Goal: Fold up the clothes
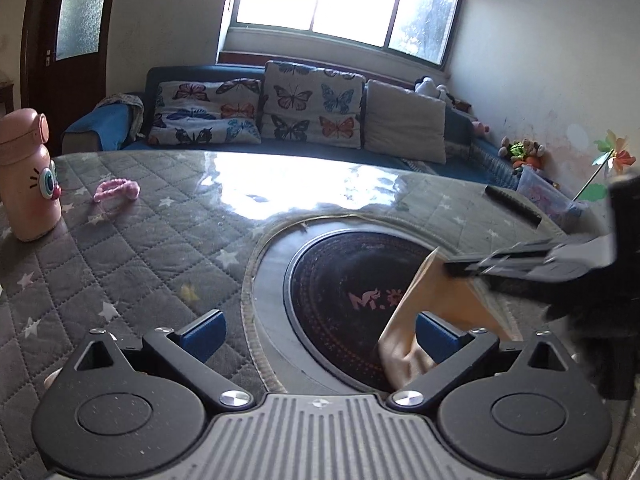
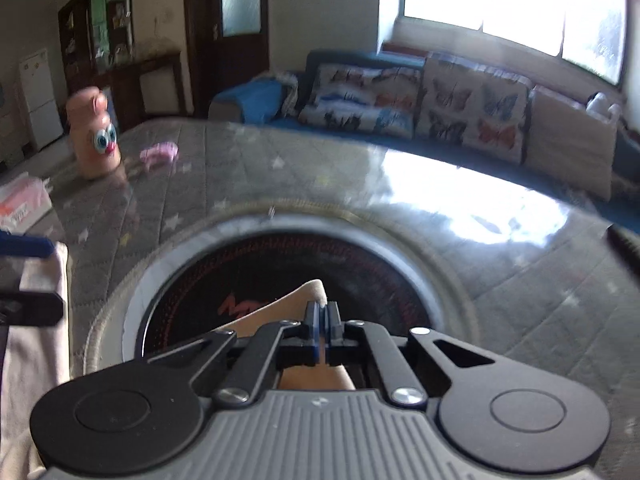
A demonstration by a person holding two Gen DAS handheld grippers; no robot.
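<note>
A peach-coloured garment (image 1: 432, 304) hangs over the black round hob (image 1: 340, 288) set in the table. My right gripper (image 2: 322, 316) is shut on the top edge of this garment (image 2: 280, 308) and holds it up above the hob (image 2: 248, 276). It shows in the left wrist view as a dark blurred shape (image 1: 520, 260) pinching the cloth's upper corner. My left gripper (image 1: 320, 332) is open, its blue pads wide apart; the right pad (image 1: 434, 334) is close beside the hanging cloth. More pale cloth (image 2: 36, 340) hangs at the left edge of the right wrist view.
A pink bottle with cartoon eyes (image 1: 28, 176) and a pink hair tie (image 1: 116, 190) stand on the grey quilted table cover (image 1: 140, 240). A dark remote (image 1: 512, 202) lies at the far right. A sofa with butterfly cushions (image 1: 300, 108) is behind the table.
</note>
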